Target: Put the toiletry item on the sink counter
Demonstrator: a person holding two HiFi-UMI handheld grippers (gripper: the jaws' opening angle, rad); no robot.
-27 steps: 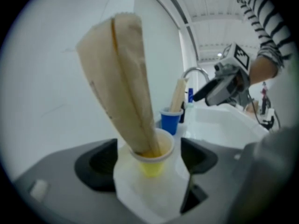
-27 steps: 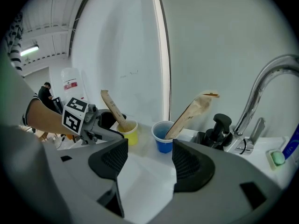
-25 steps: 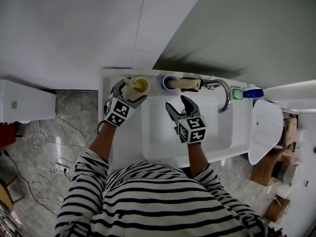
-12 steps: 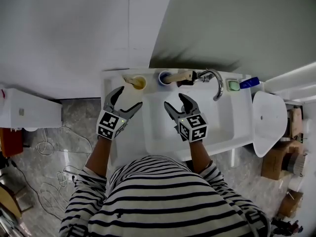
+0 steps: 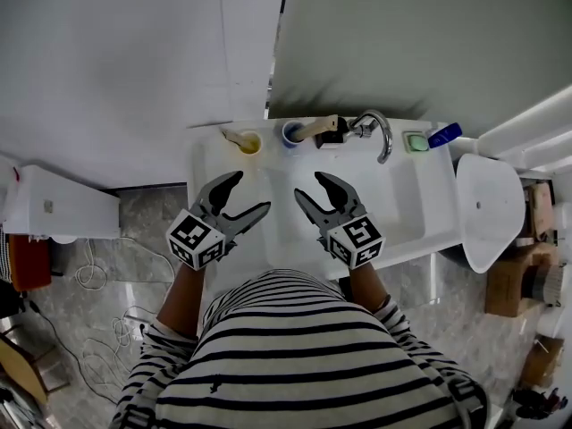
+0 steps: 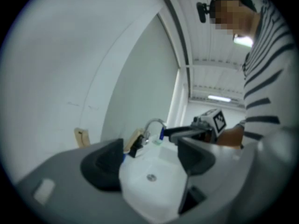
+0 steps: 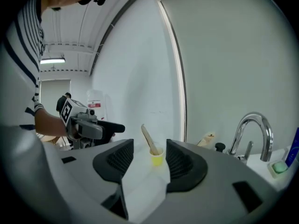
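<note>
A: Grippers?
B: Pair, left gripper (image 5: pixel 254 190) and right gripper (image 5: pixel 307 184): dark ribbed jaws apart, just been closing slightly, nothing between.
A: Toiletry?
B: One wooden stick (image 5: pixel 234 136), in yellow cup (image 5: pixel 251 144) on glossy white counter (image 5: pixel 204 164), eleven o'clock of basin (image 5: pixel 384 208). Only the left gripper view shows the drain (image 6: pixel 150 177).

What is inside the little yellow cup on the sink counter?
A pale, wooden-looking stick stands in the yellow cup and leans out over its rim. The cup's wall hides the stick's lower end and whatever else sits at the bottom.
</note>
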